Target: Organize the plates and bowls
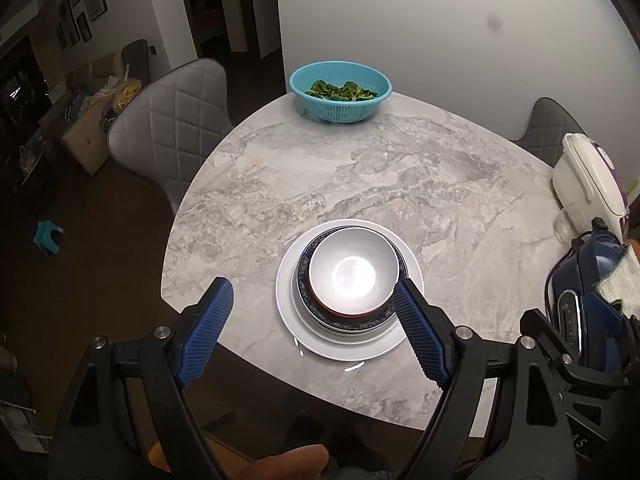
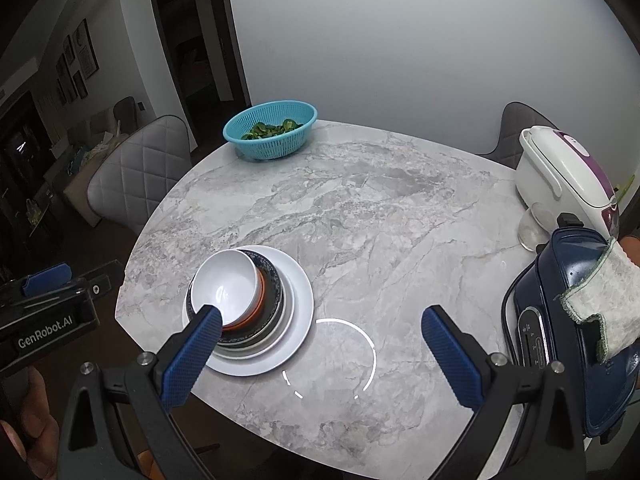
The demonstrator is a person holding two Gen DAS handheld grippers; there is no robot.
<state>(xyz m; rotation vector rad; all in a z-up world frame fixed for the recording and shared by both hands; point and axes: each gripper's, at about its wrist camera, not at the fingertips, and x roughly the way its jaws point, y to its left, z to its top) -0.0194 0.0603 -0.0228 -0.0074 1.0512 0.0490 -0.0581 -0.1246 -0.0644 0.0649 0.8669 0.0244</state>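
The left tool (image 1: 314, 320) hangs open above the white bowl (image 1: 352, 270); stacked plates (image 1: 320, 344) rest on the marble desk (image 1: 360, 176).

Light is falling from overhead onto the marble table (image 1: 360, 184), leaving the room at the left sinking into near darkness; a ring-shaped reflection of the lamp is glaring on the tabletop in the right wrist view, and a bright patch is shining inside the white bowl (image 1: 354, 272); the fisheye lens is bending walls and table edges and darkening the corners; a dark smudge is showing on the white wall (image 1: 440, 40); focus is holding sharp throughout.
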